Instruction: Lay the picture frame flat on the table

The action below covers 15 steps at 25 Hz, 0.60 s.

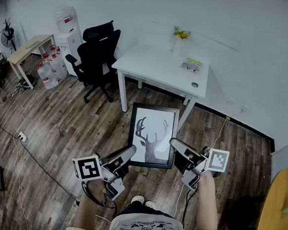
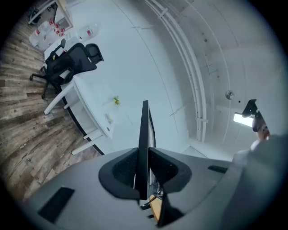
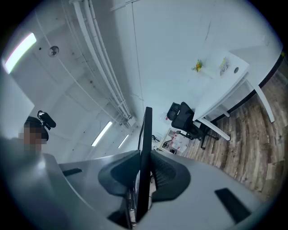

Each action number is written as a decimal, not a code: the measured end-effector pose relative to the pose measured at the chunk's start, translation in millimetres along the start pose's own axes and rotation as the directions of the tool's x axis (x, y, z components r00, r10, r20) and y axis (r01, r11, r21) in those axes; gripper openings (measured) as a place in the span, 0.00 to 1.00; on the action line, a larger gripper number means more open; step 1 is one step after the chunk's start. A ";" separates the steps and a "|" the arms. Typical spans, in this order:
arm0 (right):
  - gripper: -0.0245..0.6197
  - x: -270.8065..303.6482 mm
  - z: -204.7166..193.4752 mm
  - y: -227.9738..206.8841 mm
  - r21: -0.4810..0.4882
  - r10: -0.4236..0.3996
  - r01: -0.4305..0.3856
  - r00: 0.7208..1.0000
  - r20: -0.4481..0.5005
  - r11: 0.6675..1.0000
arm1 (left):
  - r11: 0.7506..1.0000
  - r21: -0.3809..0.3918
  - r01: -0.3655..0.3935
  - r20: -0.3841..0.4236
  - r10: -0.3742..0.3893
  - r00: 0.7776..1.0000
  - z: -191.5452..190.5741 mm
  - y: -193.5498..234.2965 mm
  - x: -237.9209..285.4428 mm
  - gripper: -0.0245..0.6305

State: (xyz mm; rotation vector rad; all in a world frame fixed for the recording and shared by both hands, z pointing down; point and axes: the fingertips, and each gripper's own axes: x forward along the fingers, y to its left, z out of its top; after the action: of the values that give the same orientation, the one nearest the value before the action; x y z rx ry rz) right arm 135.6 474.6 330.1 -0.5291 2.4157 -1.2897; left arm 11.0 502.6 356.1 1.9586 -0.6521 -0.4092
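Observation:
A black picture frame [image 1: 153, 135] with a deer print hangs in the air in front of me, between me and the white table [image 1: 155, 70]. My left gripper [image 1: 131, 152] is shut on its lower left edge. My right gripper [image 1: 174, 143] is shut on its lower right edge. In the left gripper view the frame's black edge [image 2: 144, 148] runs upright between the two pads, which press on it. The right gripper view shows the same: the frame's edge [image 3: 145, 157] is clamped between the jaws. The frame faces up towards my head, roughly level.
On the white table lie a small packet [image 1: 191, 65], a round object [image 1: 194, 85] and a yellow flower [image 1: 181, 34]. A black office chair [image 1: 96, 56] stands left of it, with water bottles [image 1: 50, 70] and a wooden desk [image 1: 27, 48] beyond. Cables cross the wooden floor [image 1: 59, 125].

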 end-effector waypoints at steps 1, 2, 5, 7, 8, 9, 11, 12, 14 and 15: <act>0.17 -1.2 -0.7 -0.8 0.000 0.000 0.000 1.000 0.000 1.000 | 1.000 -0.002 0.003 0.001 -0.003 1.000 -1.4 -0.1 0.4 0.17; 0.17 -2.3 -1.4 -1.4 0.000 -0.001 0.001 1.000 -0.001 1.000 | 1.000 -0.003 0.006 0.001 -0.006 1.000 -2.7 -0.2 0.8 0.17; 0.17 -3.1 -1.9 -2.0 -0.001 -0.001 0.001 1.000 -0.003 1.000 | 1.000 -0.008 0.005 0.001 -0.005 1.000 -3.9 0.6 1.4 0.17; 0.17 2.3 1.4 -3.4 -0.001 -0.003 0.003 1.000 -0.005 1.000 | 1.000 -0.014 -0.001 -0.001 0.001 1.000 2.0 3.2 2.0 0.17; 0.17 6.2 4.3 -4.9 0.001 -0.006 0.006 1.000 -0.006 1.000 | 1.000 -0.017 -0.002 -0.001 0.002 1.000 6.6 4.6 3.2 0.17; 0.17 8.8 6.5 -6.6 0.002 -0.009 0.009 1.000 -0.007 1.000 | 1.000 -0.019 -0.001 -0.001 0.001 1.000 9.9 5.6 4.5 0.17; 0.17 10.8 8.2 -9.6 0.006 -0.013 0.013 1.000 -0.008 1.000 | 1.000 -0.022 0.002 -0.002 -0.002 1.000 12.5 7.4 6.5 0.17; 0.17 13.8 9.9 -11.3 0.007 -0.014 0.014 1.000 -0.009 1.000 | 1.000 -0.023 0.003 -0.002 -0.003 1.000 15.6 9.4 7.7 0.17; 0.17 23.7 15.6 -15.2 0.004 -0.015 0.015 1.000 -0.010 1.000 | 1.000 -0.030 0.002 -0.004 -0.002 1.000 25.9 14.7 10.3 0.17; 0.17 27.5 17.7 -17.2 0.002 -0.018 0.018 1.000 -0.010 1.000 | 0.999 -0.035 0.002 -0.003 -0.002 1.000 29.5 16.9 11.2 0.17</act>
State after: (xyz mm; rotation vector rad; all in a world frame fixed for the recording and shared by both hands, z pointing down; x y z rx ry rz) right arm 122.8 440.0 331.8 -0.5459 2.4231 -1.3047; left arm -0.4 468.7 357.8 1.9268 -0.6371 -0.4156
